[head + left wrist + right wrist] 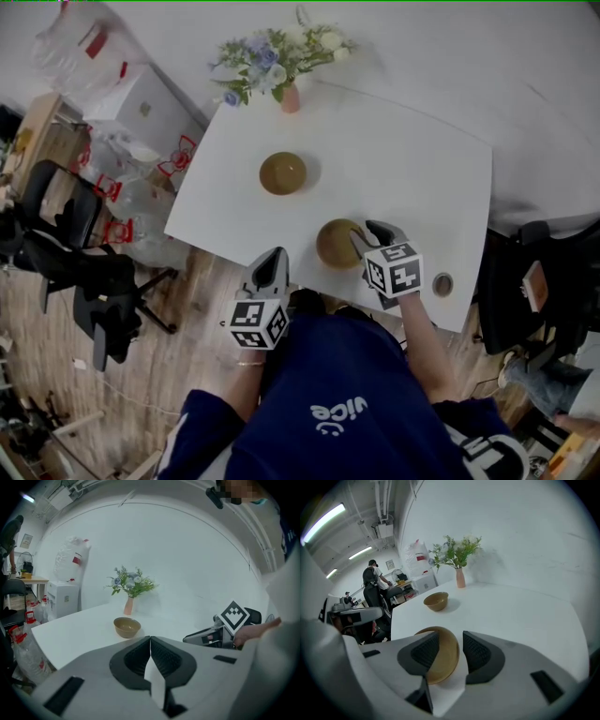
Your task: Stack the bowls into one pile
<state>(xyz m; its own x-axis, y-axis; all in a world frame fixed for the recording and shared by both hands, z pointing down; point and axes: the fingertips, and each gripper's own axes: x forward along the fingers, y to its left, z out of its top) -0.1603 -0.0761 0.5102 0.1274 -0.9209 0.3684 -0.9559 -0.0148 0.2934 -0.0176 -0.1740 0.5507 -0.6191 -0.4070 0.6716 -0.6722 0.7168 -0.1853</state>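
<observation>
One white rectangular desk carries two round ochre bowls: the far bowl toward its middle and the near bowl at its near edge. One pink vase of flowers stands at the far edge; one small dark round disc lies by the near right corner. Two handheld grippers, the left gripper and the right gripper, are at the near edge.
</observation>
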